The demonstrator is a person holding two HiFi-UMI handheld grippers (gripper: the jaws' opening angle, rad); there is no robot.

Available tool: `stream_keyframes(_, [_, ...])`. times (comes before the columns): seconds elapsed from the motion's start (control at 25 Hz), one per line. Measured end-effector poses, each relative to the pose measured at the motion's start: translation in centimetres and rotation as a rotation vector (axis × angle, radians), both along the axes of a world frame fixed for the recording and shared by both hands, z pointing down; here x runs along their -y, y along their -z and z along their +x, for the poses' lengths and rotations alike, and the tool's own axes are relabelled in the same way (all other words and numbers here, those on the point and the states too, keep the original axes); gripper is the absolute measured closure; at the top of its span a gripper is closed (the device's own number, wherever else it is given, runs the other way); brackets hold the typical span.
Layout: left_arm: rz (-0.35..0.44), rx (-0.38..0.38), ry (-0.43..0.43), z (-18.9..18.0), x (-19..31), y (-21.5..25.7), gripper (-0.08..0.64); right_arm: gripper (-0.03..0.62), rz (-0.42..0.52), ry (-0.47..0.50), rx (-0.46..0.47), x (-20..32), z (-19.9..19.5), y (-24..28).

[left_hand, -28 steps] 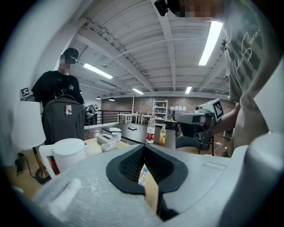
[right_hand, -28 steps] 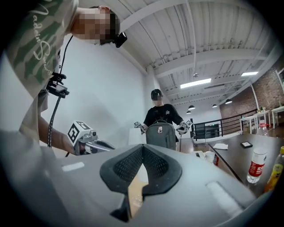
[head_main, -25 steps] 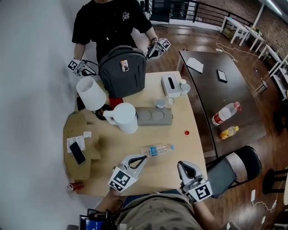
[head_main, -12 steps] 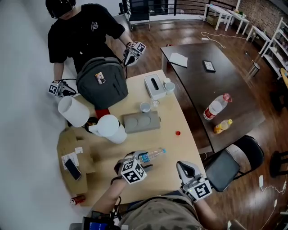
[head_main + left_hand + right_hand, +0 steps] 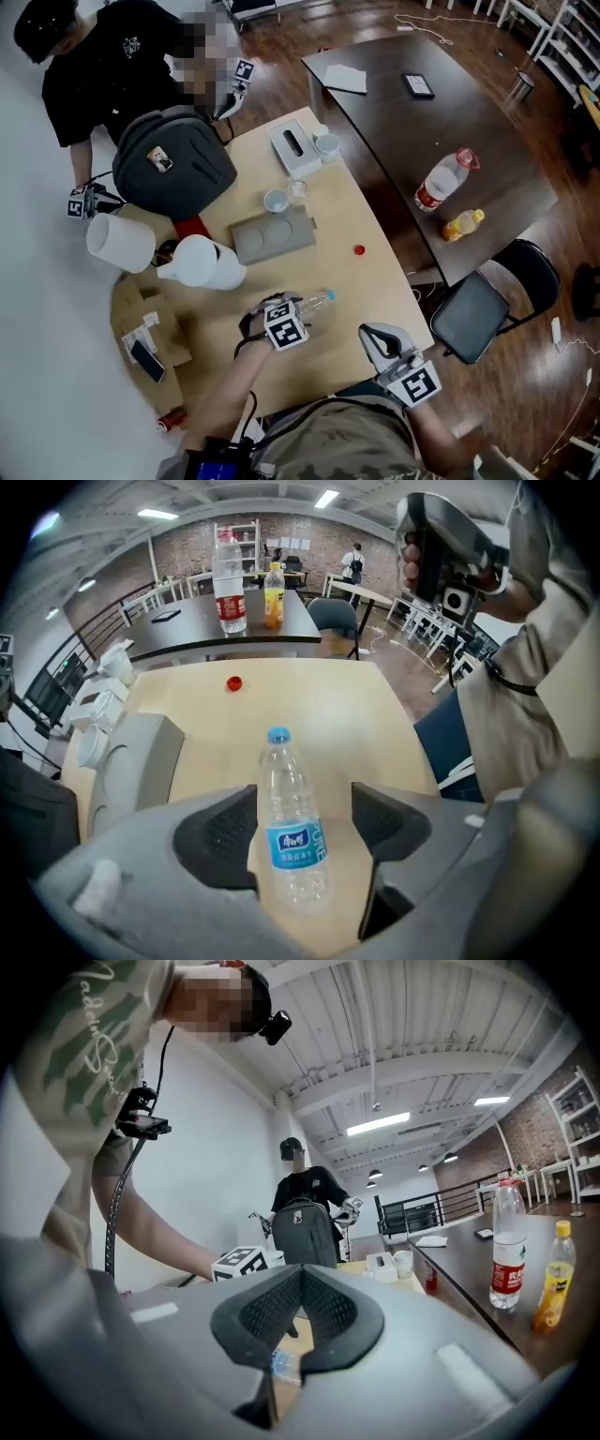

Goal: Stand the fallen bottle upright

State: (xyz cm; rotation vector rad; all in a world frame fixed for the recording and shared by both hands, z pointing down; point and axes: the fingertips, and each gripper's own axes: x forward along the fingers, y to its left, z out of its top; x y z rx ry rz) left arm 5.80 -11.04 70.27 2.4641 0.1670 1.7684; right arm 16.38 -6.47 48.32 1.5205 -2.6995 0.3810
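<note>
The clear plastic bottle (image 5: 286,799) lies on its side on the light wooden table (image 5: 356,220), near the edge closest to the person holding the grippers. Its blue cap points away from the left gripper (image 5: 289,314), which is angled steeply down over it. In the left gripper view the jaws stand wide apart, having just been opening, and the bottle's blue-labelled body lies lengthwise between them. The pad at the right of that view (image 5: 386,819) is clearly apart from the plastic. The pad at the left (image 5: 220,834) sits just beside it, and whether it touches cannot be told. Nothing is clamped. The right gripper (image 5: 302,1302) is held about level off the near edge of the table, to the right of the bottle and apart from it. Its two dark pads are pressed together with nothing between them. Further along the table a small red cap (image 5: 359,249) lies alone on bare wood. A grey tray (image 5: 274,234) and a white jug (image 5: 202,262) stand beyond the bottle, with a dark backpack (image 5: 173,164) behind them. On the neighbouring dark table (image 5: 375,103) a red-labelled bottle (image 5: 441,183) and a small orange bottle (image 5: 464,223) stand upright.
</note>
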Motion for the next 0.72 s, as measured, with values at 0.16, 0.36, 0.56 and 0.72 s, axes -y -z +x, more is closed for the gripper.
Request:
stream_keyframes(0.16, [-0.019,-0.002,0.016,1.4,0.8,-2.2,0.232,0.588,-0.012,-0.004,0.039,-0.3,1.0,-0.5])
stream_keyframes(0.36, [-0.052,0.108,-0.04,1.5,0.7,-5.2,0.232,0.588,-0.008,-0.002,0.066,-0.5,1.9,-0.8])
stream_keyframes(0.56, [-0.131,0.226,-0.078,0.7,0.0,-8.3,0.23,0.588,-0.027,-0.035,0.077,-0.2,2.6,-1.5])
stream_keyframes(0.72, [-0.106,0.256,-0.118,0.2,-0.3,-9.5,0.229,0.588,-0.04,-0.047,0.076,-0.2,2.9,-2.0])
